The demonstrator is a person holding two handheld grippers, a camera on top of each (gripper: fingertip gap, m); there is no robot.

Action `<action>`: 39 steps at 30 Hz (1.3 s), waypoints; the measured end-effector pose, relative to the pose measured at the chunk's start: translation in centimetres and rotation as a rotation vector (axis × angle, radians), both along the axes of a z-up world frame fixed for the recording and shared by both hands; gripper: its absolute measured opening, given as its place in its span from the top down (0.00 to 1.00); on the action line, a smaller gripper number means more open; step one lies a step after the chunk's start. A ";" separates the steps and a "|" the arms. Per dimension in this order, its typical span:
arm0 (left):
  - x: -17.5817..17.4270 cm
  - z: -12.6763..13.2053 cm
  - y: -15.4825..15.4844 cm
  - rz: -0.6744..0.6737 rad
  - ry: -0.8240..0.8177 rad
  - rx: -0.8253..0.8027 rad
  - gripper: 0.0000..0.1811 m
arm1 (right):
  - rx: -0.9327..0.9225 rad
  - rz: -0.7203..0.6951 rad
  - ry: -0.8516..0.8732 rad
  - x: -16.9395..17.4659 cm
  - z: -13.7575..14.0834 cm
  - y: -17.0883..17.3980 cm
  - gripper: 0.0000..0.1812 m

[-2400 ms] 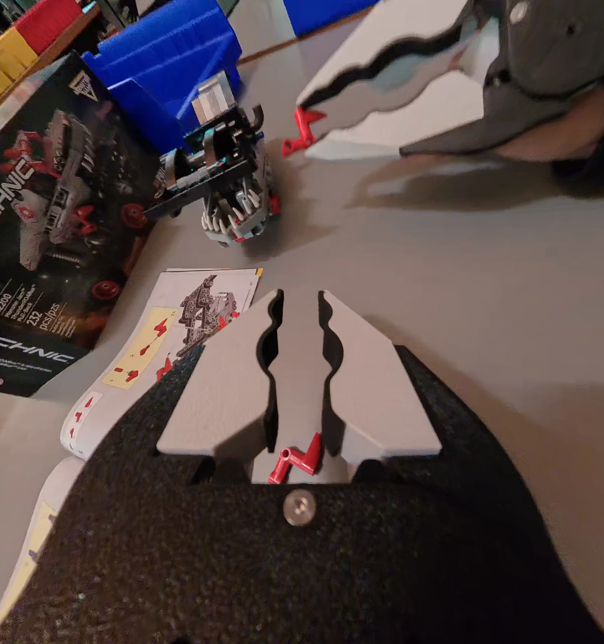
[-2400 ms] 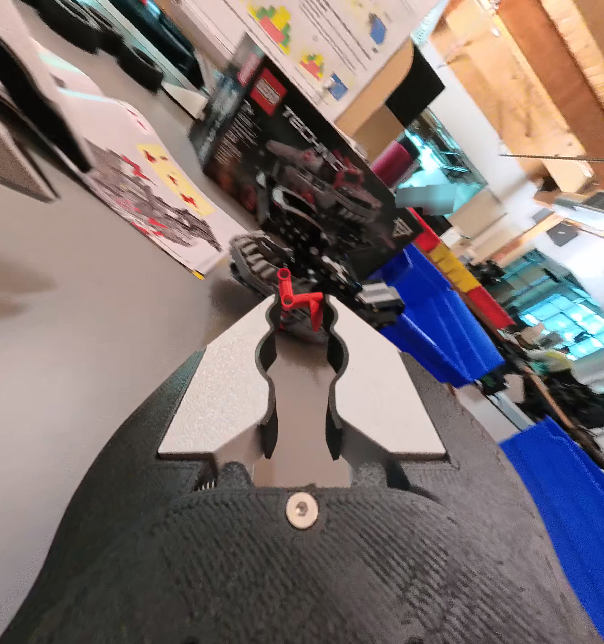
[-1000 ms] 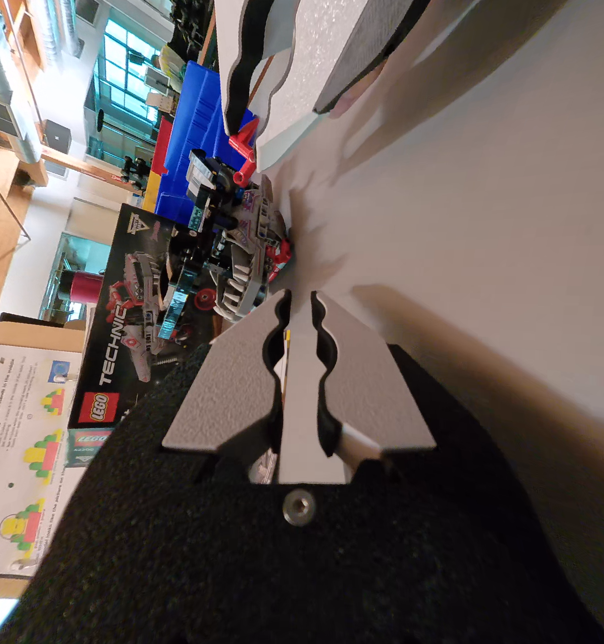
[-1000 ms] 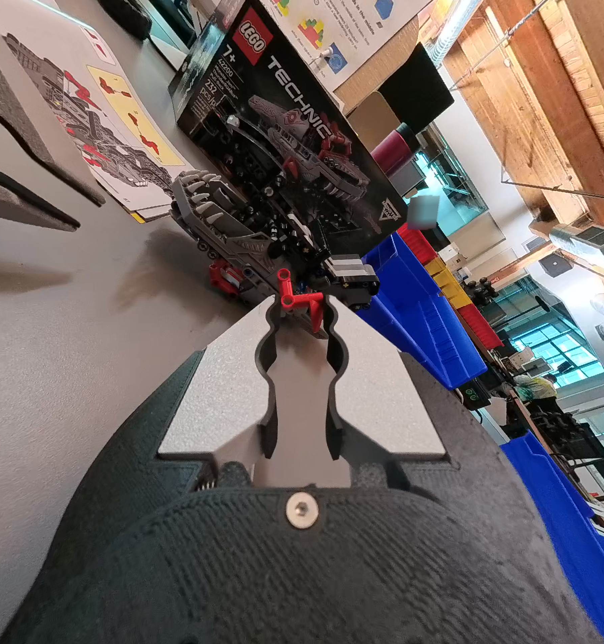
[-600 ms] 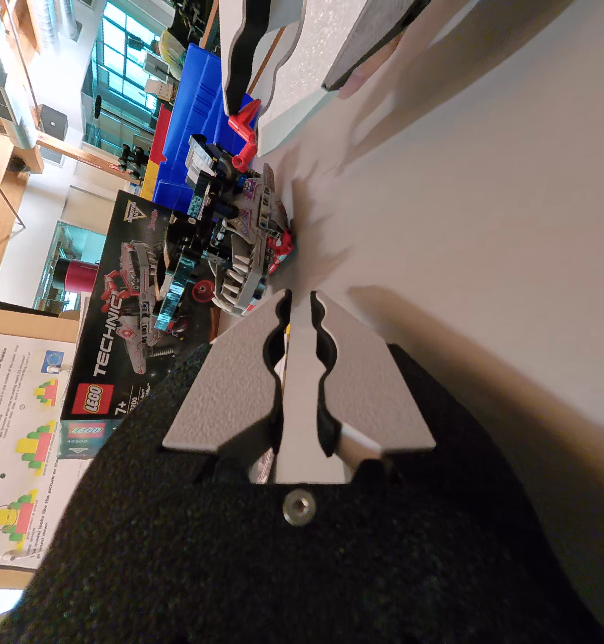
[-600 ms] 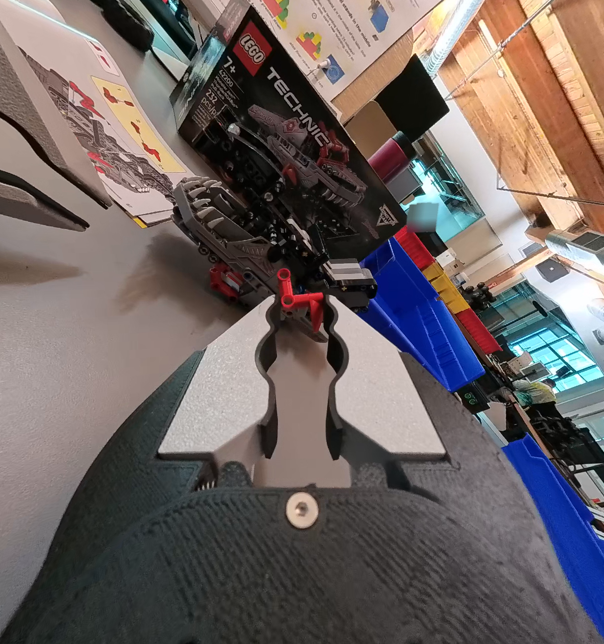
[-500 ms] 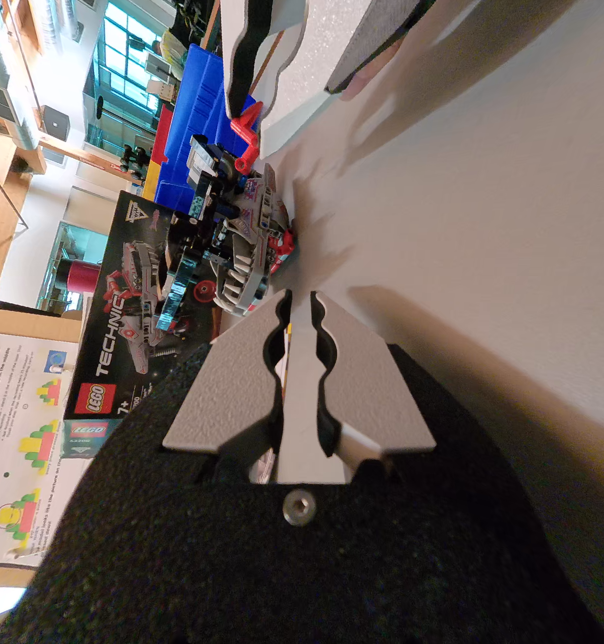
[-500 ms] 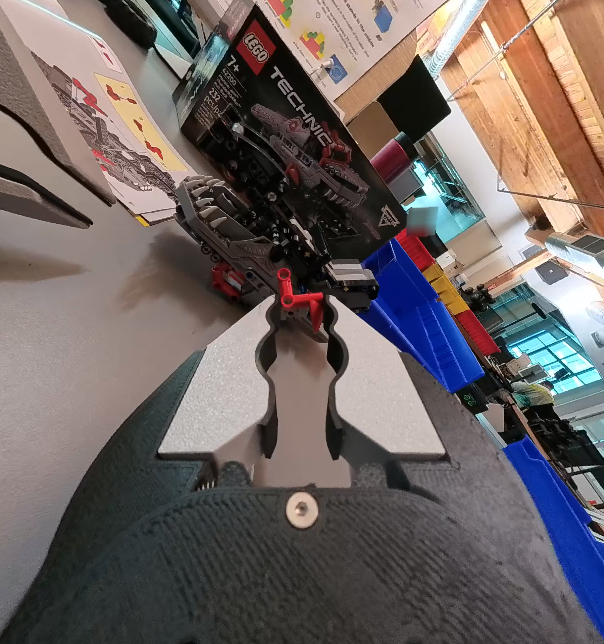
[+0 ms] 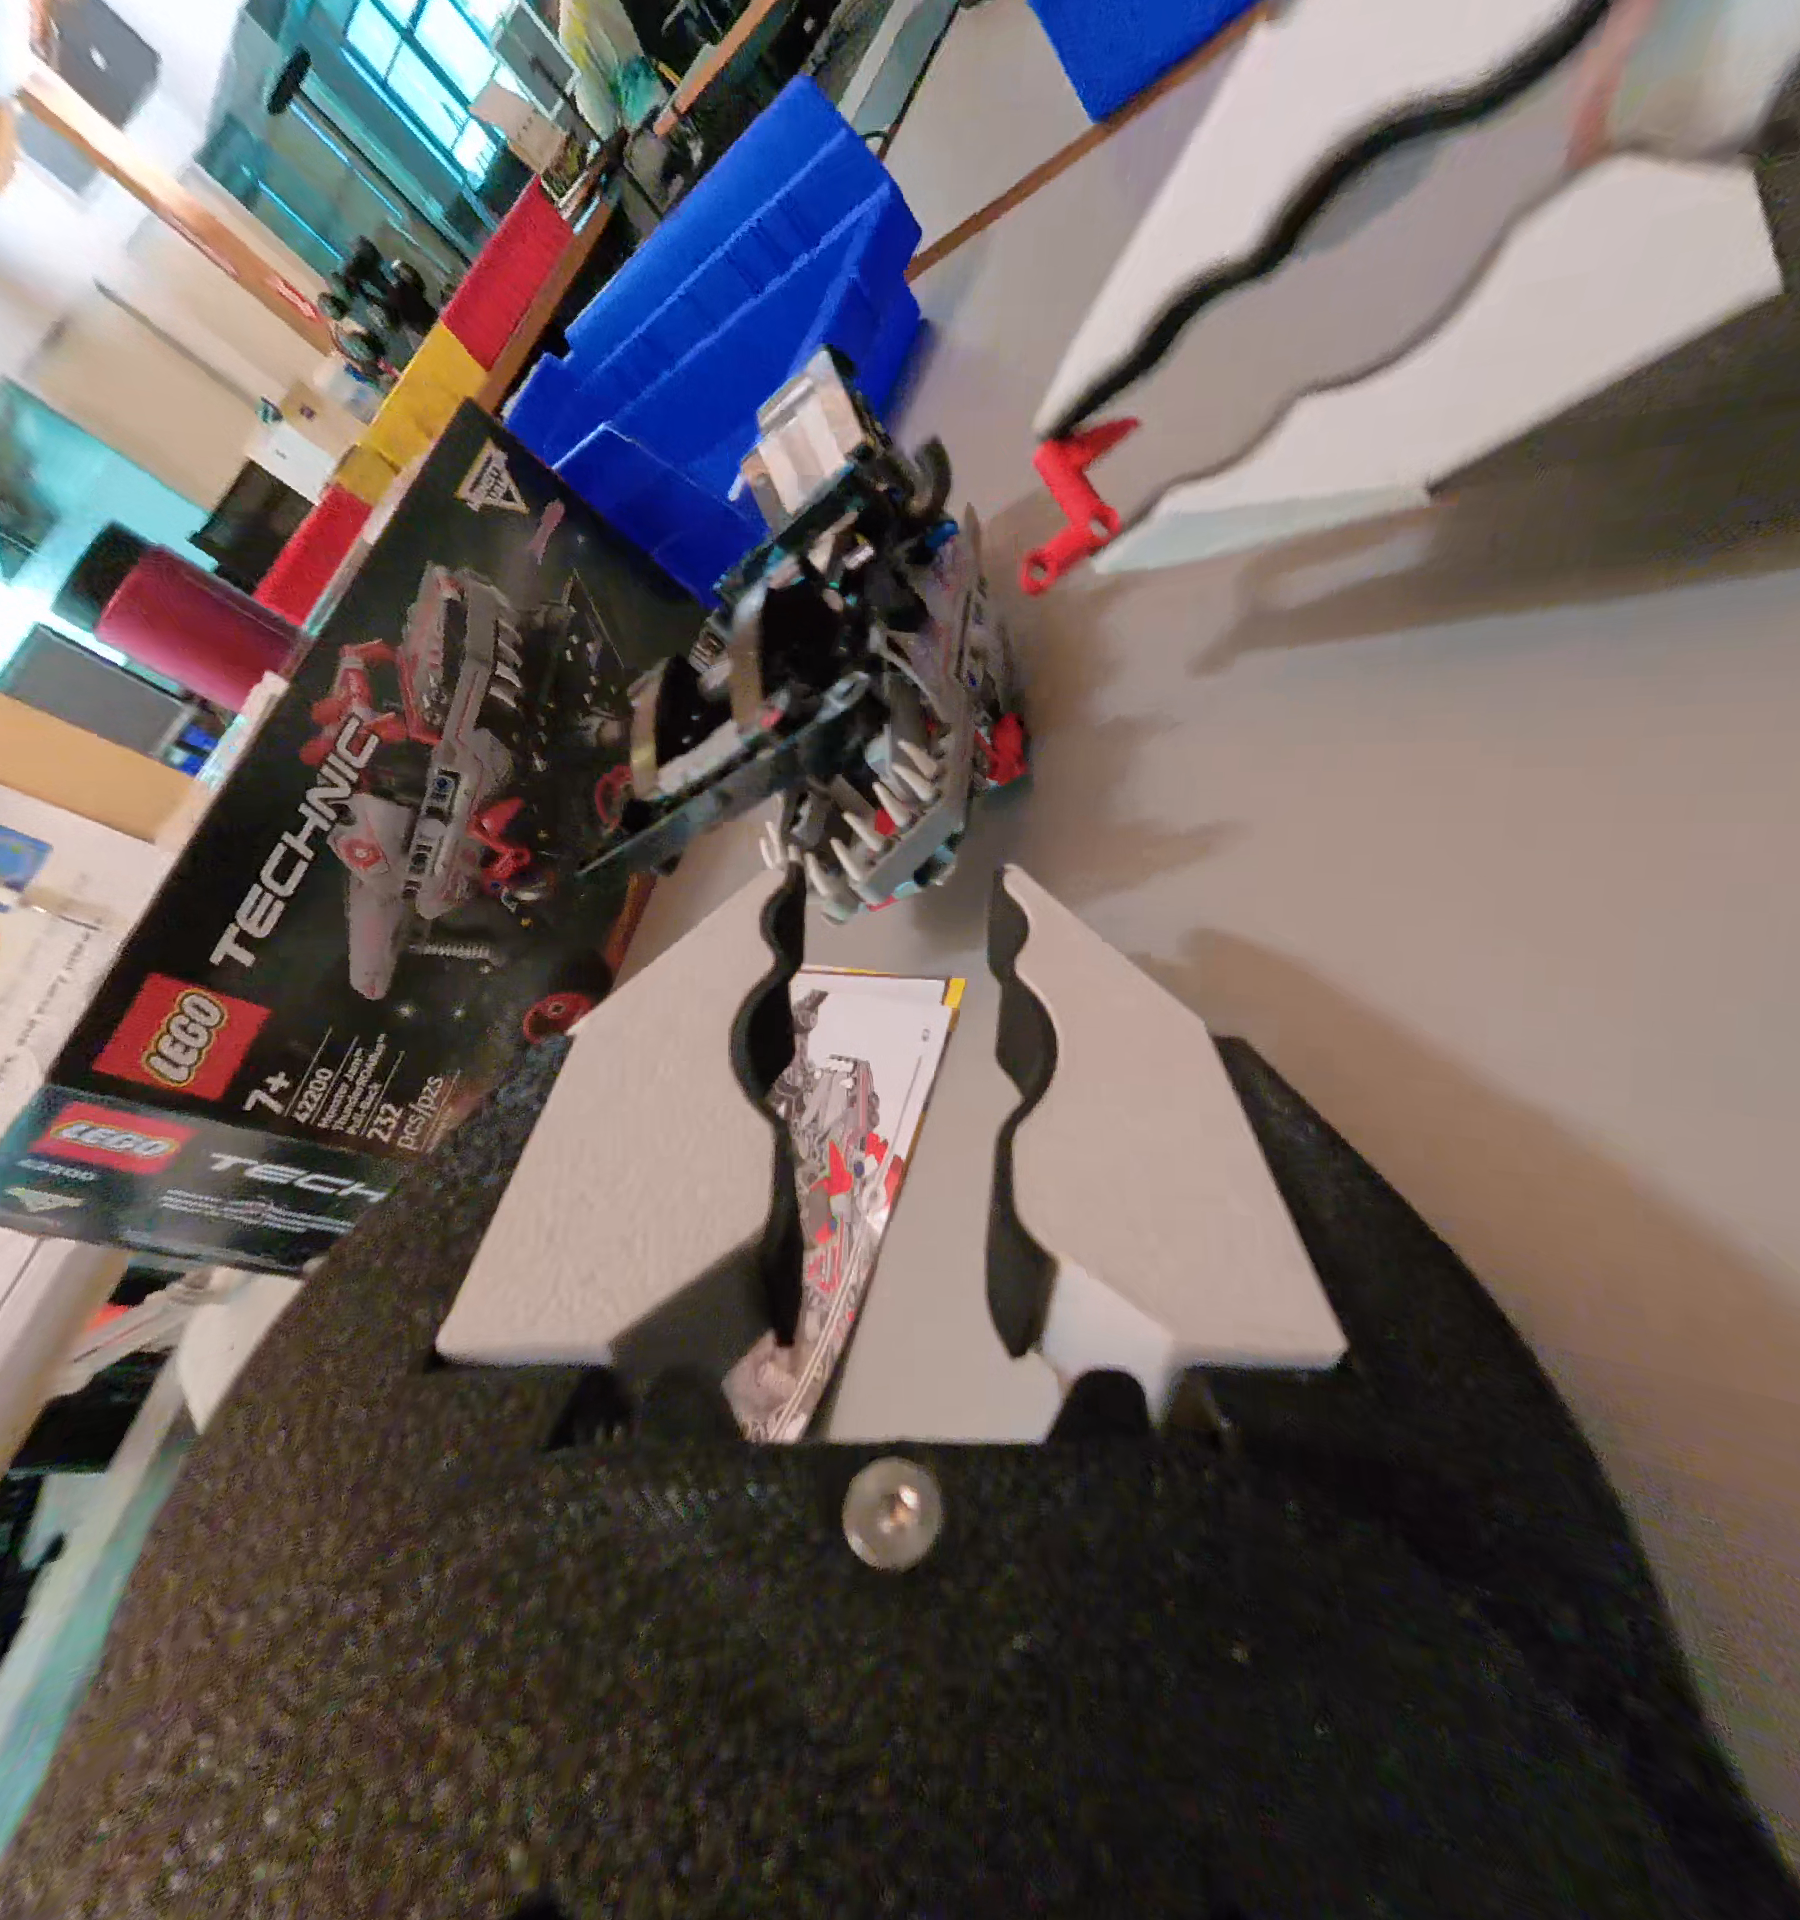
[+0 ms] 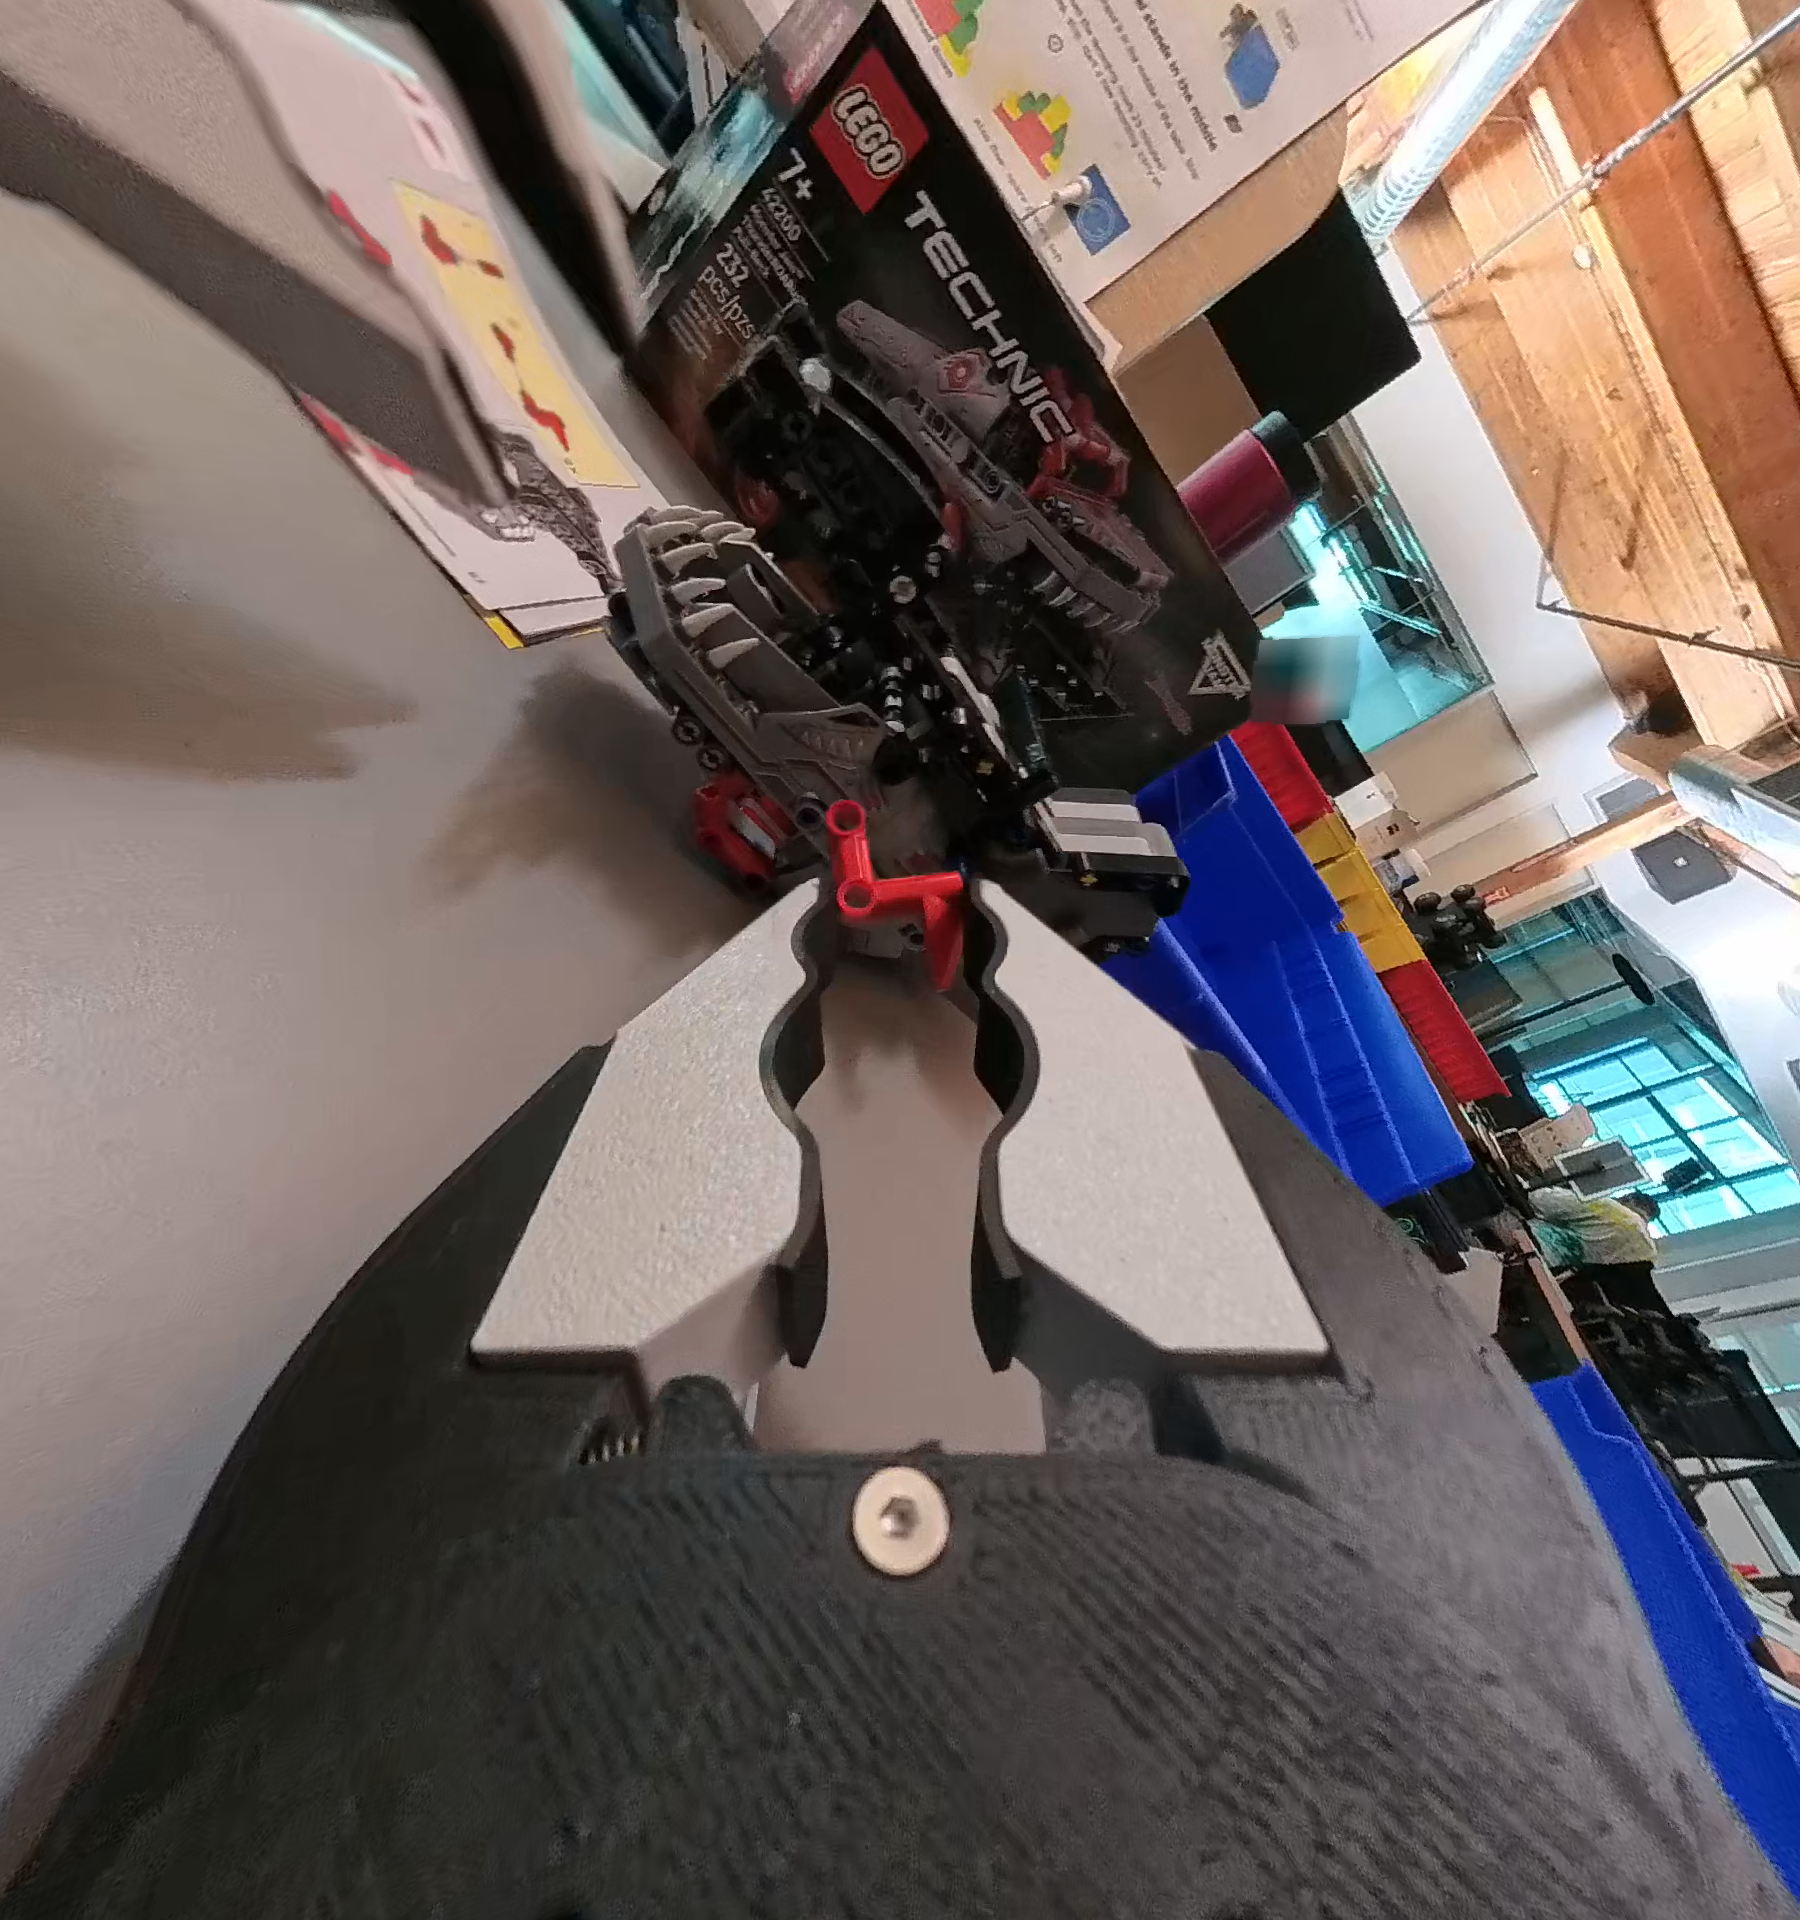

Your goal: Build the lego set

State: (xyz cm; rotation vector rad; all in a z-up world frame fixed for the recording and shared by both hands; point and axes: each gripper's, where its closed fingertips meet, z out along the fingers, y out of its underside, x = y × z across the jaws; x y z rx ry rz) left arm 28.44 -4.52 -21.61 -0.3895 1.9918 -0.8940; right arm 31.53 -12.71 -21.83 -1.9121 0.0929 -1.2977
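Note:
A partly built grey and black lego model [image 9: 854, 686] with white teeth stands on the grey table, just beyond my left gripper [image 9: 898, 894]. The left gripper is open and empty. My right gripper [image 10: 891, 906] is shut on a small red angled lego piece [image 10: 880, 894] and holds it right beside the model's rear [image 10: 771, 707]. In the left wrist view, the right gripper [image 9: 1052, 457] holds the red piece [image 9: 1072, 509] just right of the model. The left gripper [image 10: 210, 270] shows blurred at the top left of the right wrist view.
The lego box [image 9: 356, 831] stands left of the model. The open instruction booklet [image 9: 865, 1081] lies under the left gripper. Blue bins [image 9: 740, 332] stand behind the model, and more blue bins [image 10: 1291, 997] line the table's far side. A person [image 10: 1592, 1226] is far off. The gap from one gripper's tips to the other's is roughly 10 cm.
My left gripper has opened wider and tilted back towards level, in front of the model. My right gripper still holds the red piece, now a little closer to the model.

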 end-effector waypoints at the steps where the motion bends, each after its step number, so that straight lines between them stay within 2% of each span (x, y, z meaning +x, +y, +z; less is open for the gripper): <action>1: 0.2 0.5 0.0 0.001 0.008 -0.024 0.82 | -0.013 0.006 0.005 -0.1 -0.2 0.1 0.87; 4: -0.1 1.4 -1.3 -0.053 0.065 -0.074 0.83 | -0.023 0.029 -0.001 -0.4 -0.3 0.5 0.87; 7: -1.4 0.9 -3.7 -0.118 0.197 -0.102 0.85 | 0.025 0.039 -0.024 -0.6 0.6 0.5 0.87; 9: -1.7 0.8 -4.7 -0.102 0.277 -0.151 0.85 | 0.053 0.046 -0.026 -0.7 1.0 0.4 0.87; 13: -1.6 1.8 -5.2 -0.047 0.274 -0.173 0.87 | 0.055 0.065 -0.025 -0.9 1.0 0.7 0.87; 19: 0.1 2.6 -3.0 0.099 0.130 -0.100 0.88 | 0.055 0.074 -0.012 -1.0 0.8 0.7 0.87; 22: 1.5 2.6 -2.0 0.149 0.099 -0.081 0.80 | 0.116 0.040 -0.021 -0.7 1.7 -0.1 0.87; 24: 2.0 2.0 -2.1 0.136 0.100 -0.052 0.78 | 0.195 0.036 -0.028 -0.6 2.7 -0.7 0.87; 25: 2.2 1.7 -2.1 0.133 0.092 -0.033 0.78 | 0.223 0.041 -0.025 -0.7 3.0 -0.9 0.87; 29: 2.9 1.8 -1.9 0.124 0.029 -0.013 0.92 | 0.292 0.067 -0.024 -1.0 3.8 -1.3 0.88; 34: 3.6 2.2 -1.0 0.133 -0.010 0.014 0.93 | 0.324 0.114 -0.012 -1.5 4.1 -1.3 0.88; 39: 4.0 1.7 1.2 0.179 -0.045 0.115 0.94 | 0.411 0.143 -0.039 -2.0 5.3 -2.0 0.88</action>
